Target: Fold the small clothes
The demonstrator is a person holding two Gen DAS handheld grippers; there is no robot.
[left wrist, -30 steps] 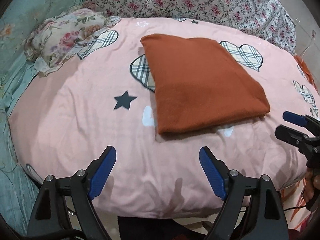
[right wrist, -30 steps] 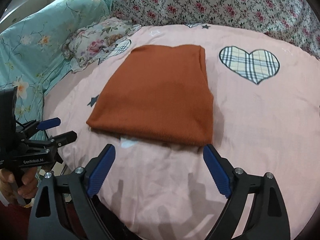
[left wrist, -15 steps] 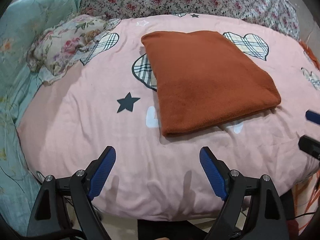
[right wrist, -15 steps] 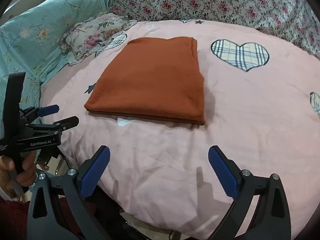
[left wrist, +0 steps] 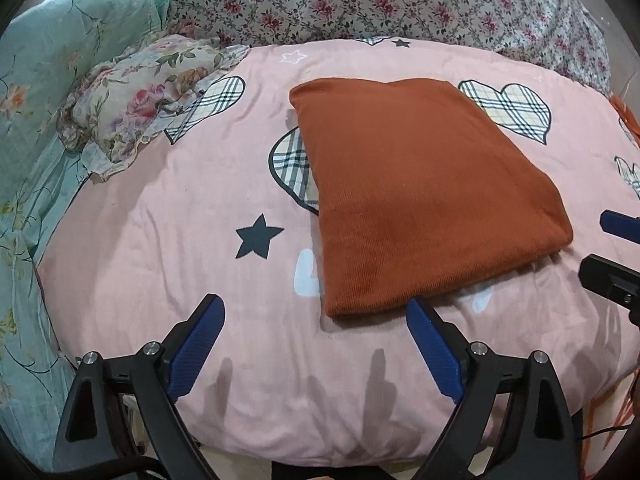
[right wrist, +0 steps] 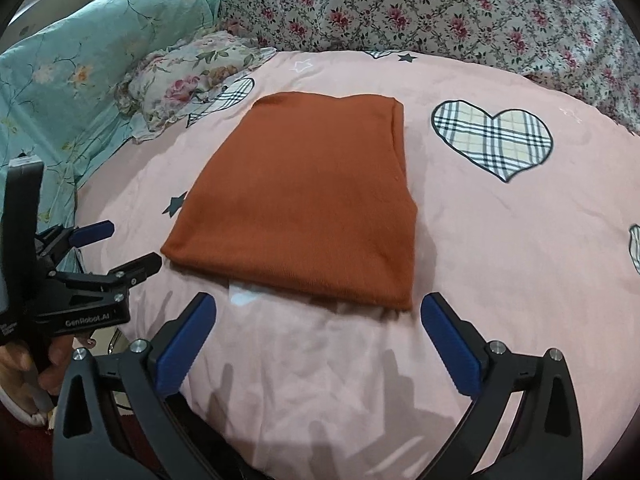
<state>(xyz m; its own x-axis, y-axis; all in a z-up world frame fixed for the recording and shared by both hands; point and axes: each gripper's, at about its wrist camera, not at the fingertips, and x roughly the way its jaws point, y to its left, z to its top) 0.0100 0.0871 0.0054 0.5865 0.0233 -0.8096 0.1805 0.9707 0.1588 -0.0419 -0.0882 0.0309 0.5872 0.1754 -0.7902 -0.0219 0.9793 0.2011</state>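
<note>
A rust-orange garment (left wrist: 424, 192) lies folded flat into a rough rectangle on the pink quilt (left wrist: 200, 240); it also shows in the right wrist view (right wrist: 308, 204). My left gripper (left wrist: 316, 344) is open and empty, just short of the garment's near edge. My right gripper (right wrist: 320, 340) is open and empty, close to the near edge on its side. Each gripper shows in the other's view: the right at the far right (left wrist: 616, 252), the left at the far left (right wrist: 116, 248), both open.
A floral pillow (left wrist: 140, 92) lies at the back left of the quilt. A teal floral blanket (left wrist: 52, 60) and a white rose-print cover (left wrist: 380, 0) are heaped behind. The quilt's front edge (left wrist: 320, 440) drops off just below the grippers.
Both grippers have moved forward towards the garment's near edge, which now sits larger and closer in both views. The garment has not moved. Both stay open.
</note>
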